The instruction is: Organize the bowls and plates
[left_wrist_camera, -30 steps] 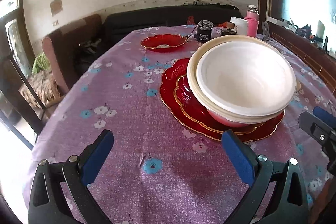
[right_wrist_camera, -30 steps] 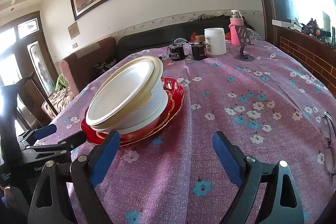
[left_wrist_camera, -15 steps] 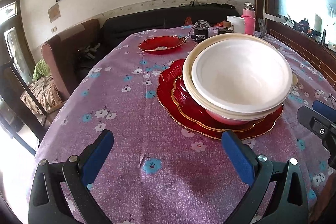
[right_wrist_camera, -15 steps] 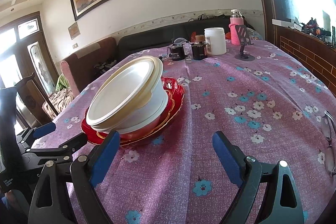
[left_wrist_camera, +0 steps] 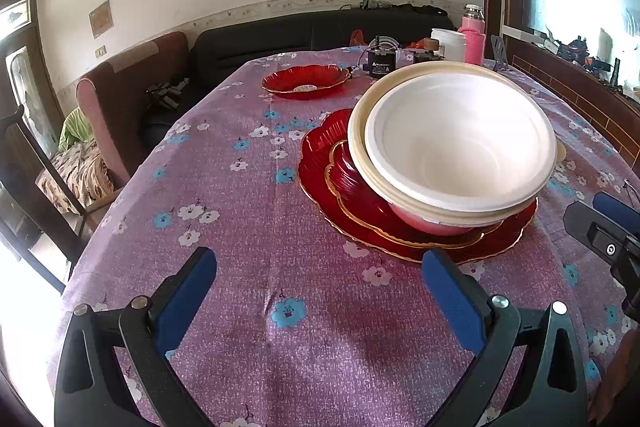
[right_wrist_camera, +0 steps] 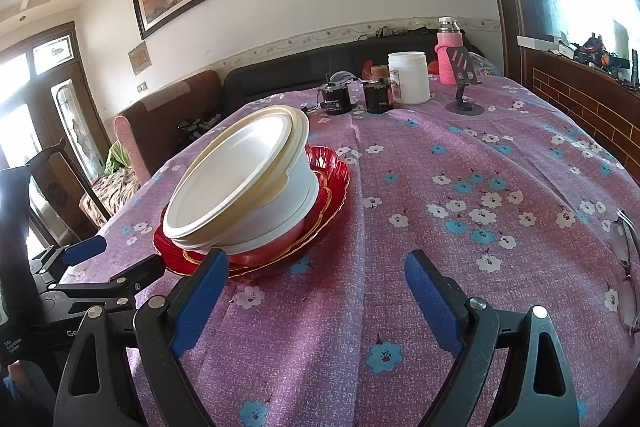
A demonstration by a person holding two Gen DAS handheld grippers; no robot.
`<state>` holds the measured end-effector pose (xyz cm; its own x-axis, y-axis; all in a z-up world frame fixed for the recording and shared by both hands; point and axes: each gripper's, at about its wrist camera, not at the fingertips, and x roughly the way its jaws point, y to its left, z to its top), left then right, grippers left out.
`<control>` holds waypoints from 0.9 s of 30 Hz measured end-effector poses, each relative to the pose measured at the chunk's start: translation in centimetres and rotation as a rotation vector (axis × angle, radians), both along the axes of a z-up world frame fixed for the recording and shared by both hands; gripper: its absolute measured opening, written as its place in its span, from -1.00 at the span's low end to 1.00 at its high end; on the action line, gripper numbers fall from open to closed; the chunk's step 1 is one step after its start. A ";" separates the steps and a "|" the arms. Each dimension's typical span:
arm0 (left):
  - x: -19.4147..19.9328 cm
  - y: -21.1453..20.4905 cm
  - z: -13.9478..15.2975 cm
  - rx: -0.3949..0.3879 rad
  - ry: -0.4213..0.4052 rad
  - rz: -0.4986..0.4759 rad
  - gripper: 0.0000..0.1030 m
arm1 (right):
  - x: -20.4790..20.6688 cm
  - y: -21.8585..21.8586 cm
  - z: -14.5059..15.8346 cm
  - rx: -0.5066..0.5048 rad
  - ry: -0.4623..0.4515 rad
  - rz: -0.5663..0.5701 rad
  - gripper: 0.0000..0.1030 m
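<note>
On the flowered tablecloth [left_wrist_camera: 248, 247], tilted white bowls [left_wrist_camera: 460, 143] sit stacked on red plates [left_wrist_camera: 320, 163], both grippers' fingers apart, empty.

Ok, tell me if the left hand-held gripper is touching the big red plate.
Cannot tell. In the left wrist view the left hand-held gripper has one fingertip overlapping the big red plate rim; neither view shows contact or a gap plainly.

The bowls [left_wrist_camera: 460, 143] hide most of the two red plates [left_wrist_camera: 320, 163] under them, only rims show. Glasses [right_wrist_camera: 626, 267] at the table's right edge get cut off by the frame. Labels on the little black jars [right_wrist_camera: 335, 101] are too small to read.
</note>
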<state>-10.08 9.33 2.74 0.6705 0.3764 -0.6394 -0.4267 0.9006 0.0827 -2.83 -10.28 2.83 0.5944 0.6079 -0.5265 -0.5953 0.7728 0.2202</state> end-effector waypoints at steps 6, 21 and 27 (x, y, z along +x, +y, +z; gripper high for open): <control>0.0 0.0 0.0 0.006 0.001 0.000 1.00 | 0.0 0.0 0.0 0.001 0.000 0.001 0.80; 0.0 -0.3 -0.1 0.005 0.016 -0.020 1.00 | 0.0 0.0 0.0 0.002 -0.002 0.000 0.80; 0.1 -0.3 -0.1 0.003 0.028 -0.026 1.00 | 0.0 0.0 0.0 0.002 -0.001 0.000 0.80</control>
<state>-10.00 9.07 2.60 0.6621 0.3609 -0.6568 -0.4003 0.9112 0.0972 -2.80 -10.32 2.83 0.5950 0.6091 -0.5245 -0.5957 0.7722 0.2210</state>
